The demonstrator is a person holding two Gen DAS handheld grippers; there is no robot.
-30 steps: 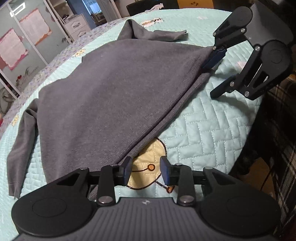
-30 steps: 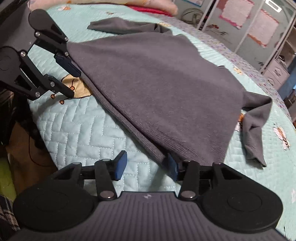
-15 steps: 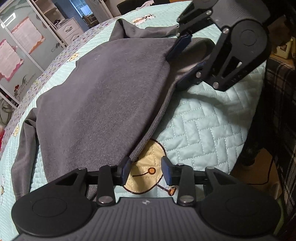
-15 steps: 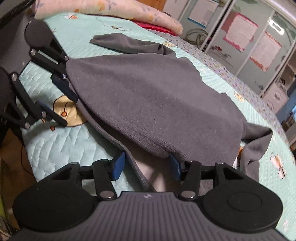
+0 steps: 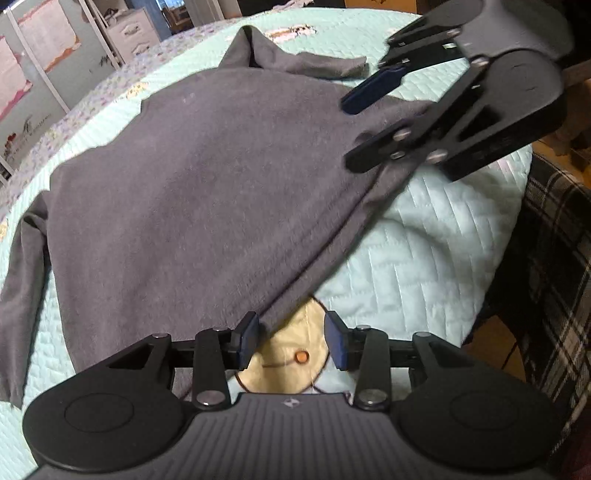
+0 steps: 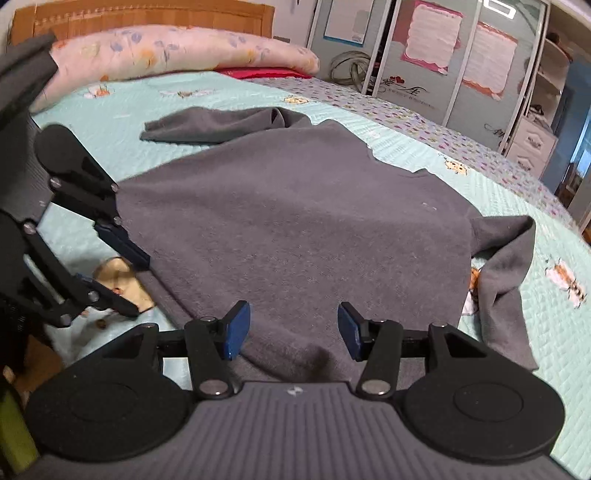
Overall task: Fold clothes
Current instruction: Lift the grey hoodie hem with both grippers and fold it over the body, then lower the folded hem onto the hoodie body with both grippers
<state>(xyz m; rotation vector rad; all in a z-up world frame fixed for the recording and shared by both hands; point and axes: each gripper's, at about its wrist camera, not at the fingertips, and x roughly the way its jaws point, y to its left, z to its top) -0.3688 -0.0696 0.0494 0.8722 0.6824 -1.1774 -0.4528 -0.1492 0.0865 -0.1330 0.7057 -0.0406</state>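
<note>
Grey sweater (image 5: pixel 207 192) is laid flat on bed (image 5: pixel 436 258) for folding; left gripper (image 5: pixel 291 339) is opening beside hem, right gripper (image 6: pixel 293 330) spread over hem, nothing pinched.

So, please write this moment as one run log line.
left gripper: opening, beside sweater hem | right gripper: open over hem | bed: sweater flat

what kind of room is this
Most likely a bedroom: the grey sweater lies on a bed's quilted cover, with a pillow by a wooden headboard, and wardrobe doors behind.
</note>
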